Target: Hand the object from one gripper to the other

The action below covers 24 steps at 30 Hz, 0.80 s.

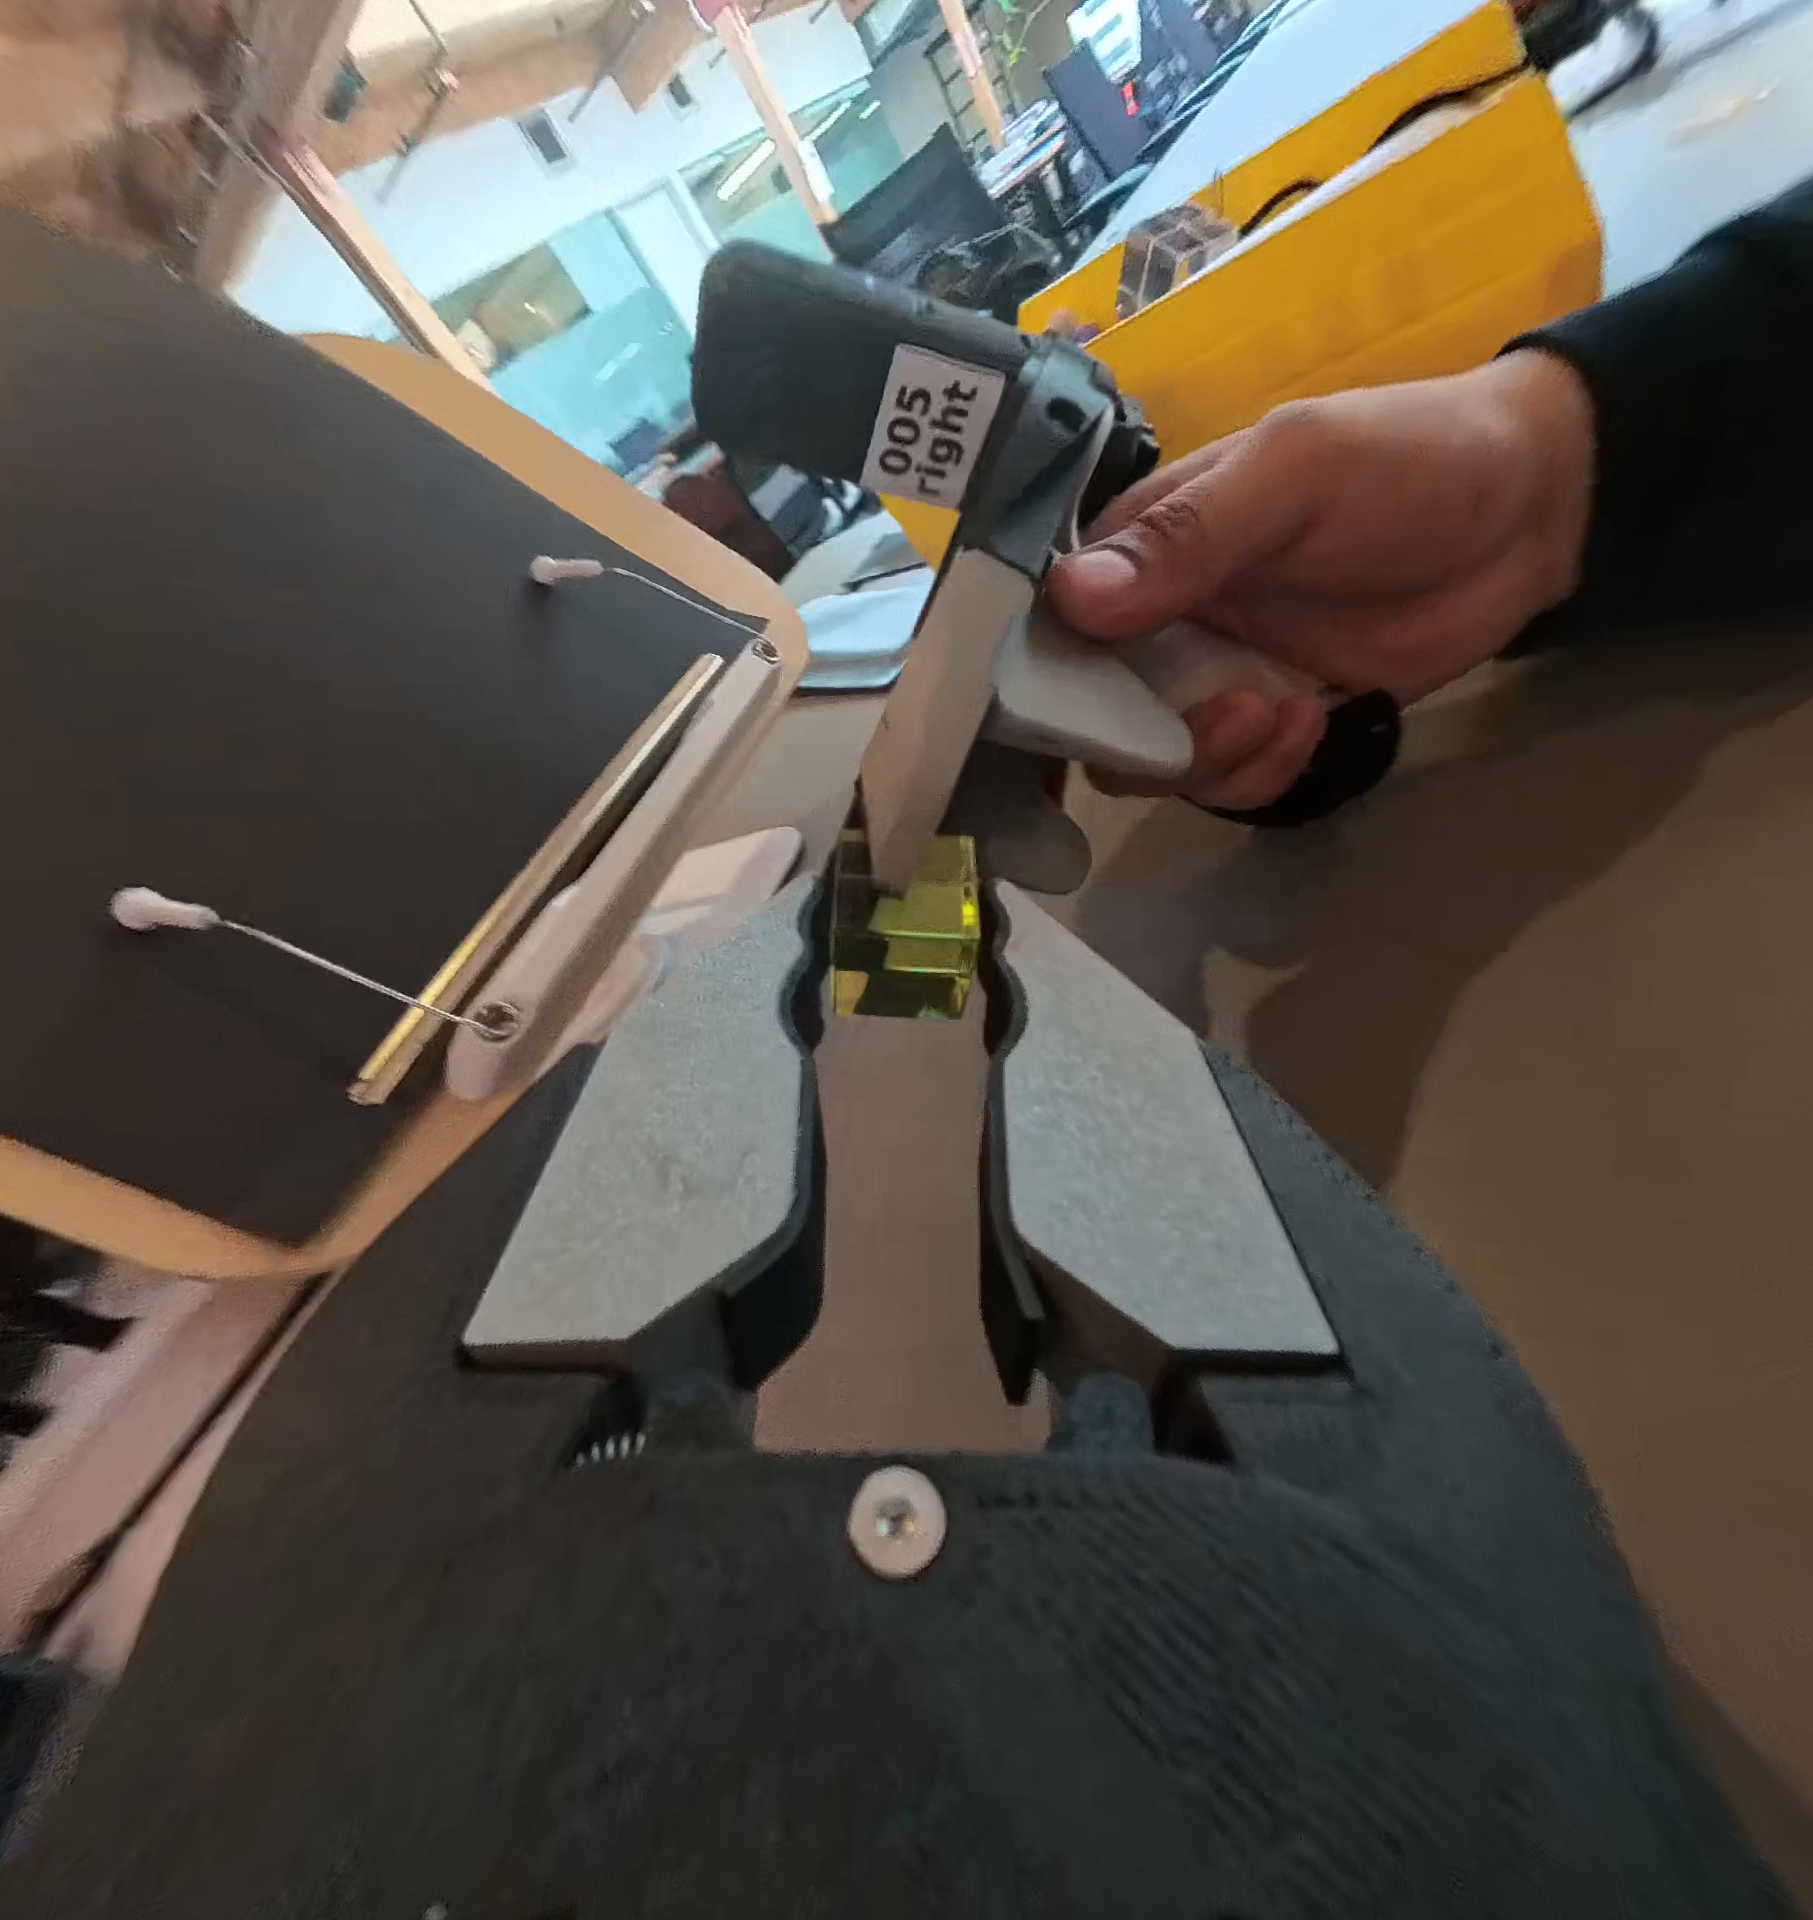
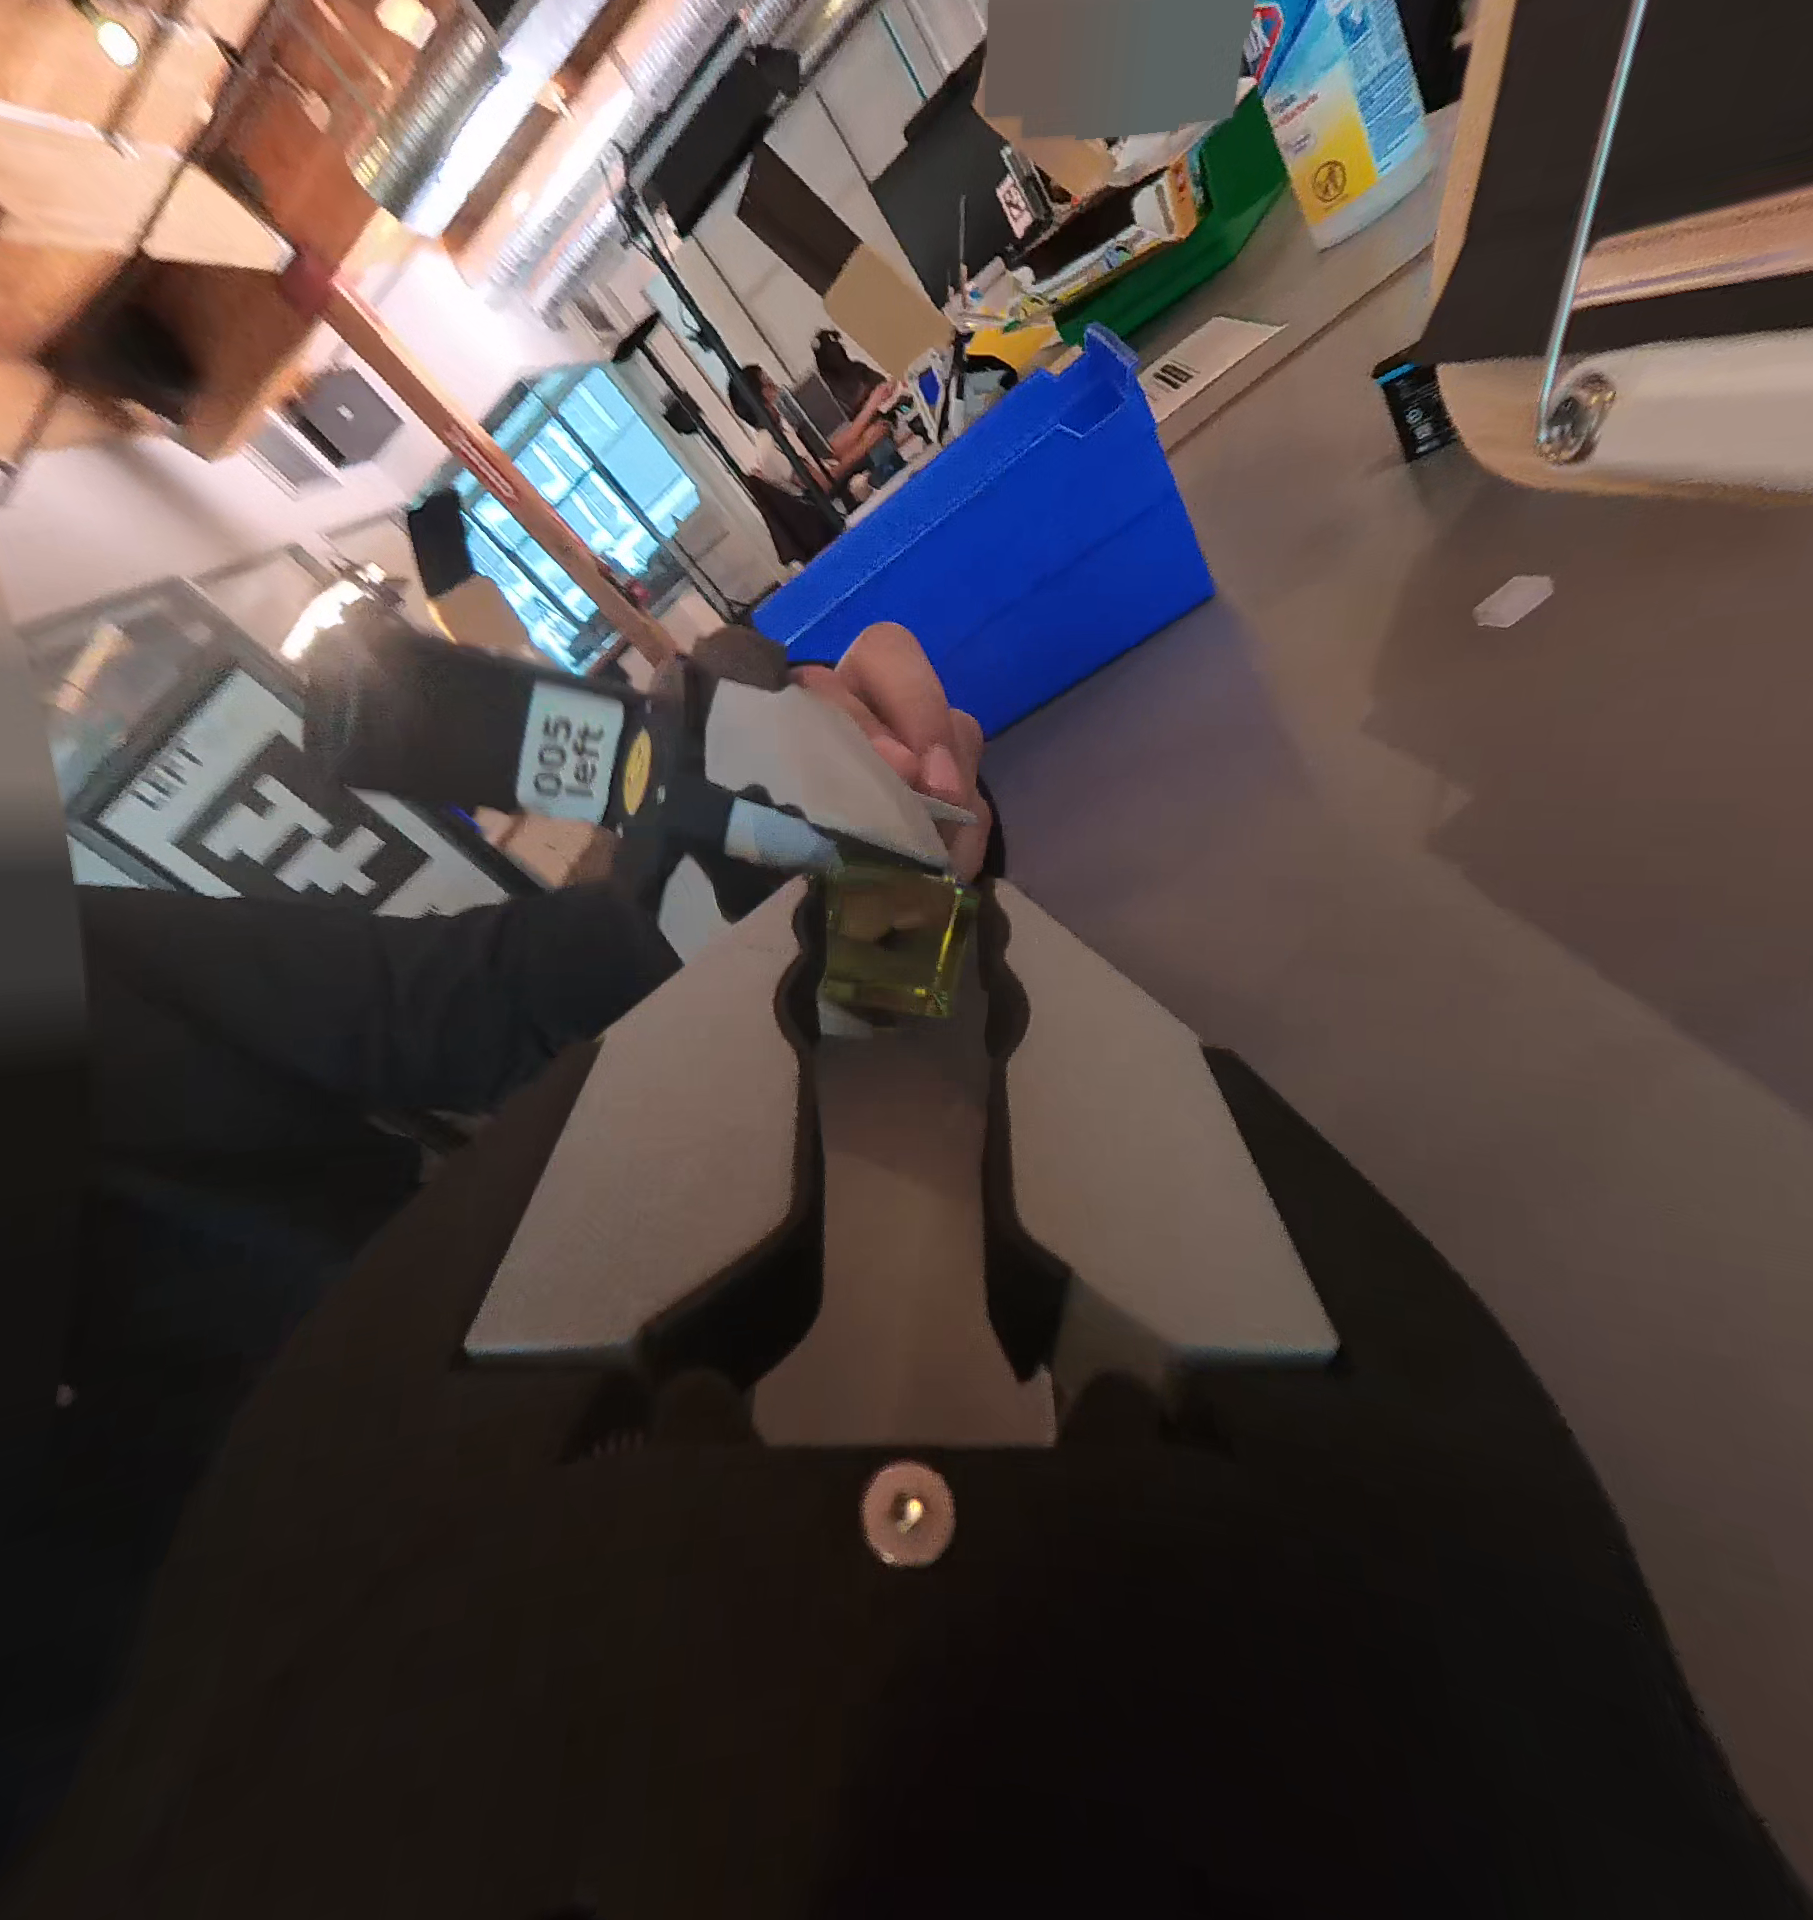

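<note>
Above the tan table [image 2: 1504, 935], with the blue bin [image 2: 985, 582] behind, the left gripper [image 1: 902, 935] and the right gripper [image 2: 897, 945] meet at a small clear yellow cube [image 1: 907, 940], held in the air between both pairs of fingertips. Each gripper looks closed on the cube, gripping across different faces. This looks like the handover itself; next, one gripper must loosen and back straight away while the other keeps its grip.
</note>
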Each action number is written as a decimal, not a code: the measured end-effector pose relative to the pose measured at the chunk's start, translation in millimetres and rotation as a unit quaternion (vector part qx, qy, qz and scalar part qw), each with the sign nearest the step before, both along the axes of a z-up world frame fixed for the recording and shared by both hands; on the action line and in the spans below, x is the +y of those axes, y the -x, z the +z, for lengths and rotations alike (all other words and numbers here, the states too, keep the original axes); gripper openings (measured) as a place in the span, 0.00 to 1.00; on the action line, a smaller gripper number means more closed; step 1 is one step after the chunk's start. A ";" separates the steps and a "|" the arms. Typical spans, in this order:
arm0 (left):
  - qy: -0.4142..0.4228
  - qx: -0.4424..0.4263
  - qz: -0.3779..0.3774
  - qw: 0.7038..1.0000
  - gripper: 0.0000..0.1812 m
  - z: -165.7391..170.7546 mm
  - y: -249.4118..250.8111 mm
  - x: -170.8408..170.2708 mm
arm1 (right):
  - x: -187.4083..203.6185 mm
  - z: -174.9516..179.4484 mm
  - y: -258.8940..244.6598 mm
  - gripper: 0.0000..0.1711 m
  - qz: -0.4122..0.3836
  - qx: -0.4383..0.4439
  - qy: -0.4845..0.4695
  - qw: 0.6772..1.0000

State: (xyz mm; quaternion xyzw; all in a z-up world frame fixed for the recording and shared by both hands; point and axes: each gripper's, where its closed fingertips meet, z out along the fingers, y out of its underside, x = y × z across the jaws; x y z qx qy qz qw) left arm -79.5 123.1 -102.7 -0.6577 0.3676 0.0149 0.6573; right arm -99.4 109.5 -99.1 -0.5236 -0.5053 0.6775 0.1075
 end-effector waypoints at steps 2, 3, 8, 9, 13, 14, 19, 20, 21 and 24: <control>0.030 -0.045 -0.017 0.998 0.14 1.2 1.5 -0.5 | 3.8 0.6 -2.9 0.16 -0.006 0.002 -0.029 1.000; 0.047 -0.075 -0.030 0.996 0.14 2.7 1.3 -1.6 | 5.4 1.2 -4.5 0.17 -0.007 0.004 -0.042 0.999; 0.204 -0.310 -0.156 0.915 0.14 15.0 -5.0 -14.3 | 6.9 13.2 -19.5 0.22 0.006 0.035 -0.134 0.990; 0.230 -0.356 -0.174 0.889 0.14 18.0 -2.9 -15.2 | 5.0 14.3 -23.9 0.22 0.015 0.044 -0.161 0.986; 0.290 -0.467 -0.199 0.811 0.14 22.6 9.9 -12.8 | -0.9 4.1 -31.9 0.25 0.023 0.053 -0.297 0.953; 0.303 -0.478 -0.198 0.800 0.14 20.0 10.7 -11.9 | -0.4 2.0 -29.8 0.26 0.010 0.053 -0.333 0.941; 0.373 -0.513 -0.207 0.745 0.14 3.4 -0.2 -11.7 | -3.1 4.7 -18.9 0.28 -0.057 0.075 -0.445 0.890; 0.381 -0.523 -0.212 0.732 0.14 3.1 -2.2 -12.0 | -7.8 0.4 -19.1 0.27 -0.046 0.074 -0.457 0.885; 0.386 -0.531 -0.218 0.722 0.14 3.7 -4.0 -12.7 | -12.1 -5.0 -19.3 0.27 -0.032 0.068 -0.464 0.882; 0.395 -0.523 -0.220 0.722 0.14 -0.2 -10.3 -13.9 | -17.2 -13.0 -15.5 0.24 -0.025 0.061 -0.482 0.874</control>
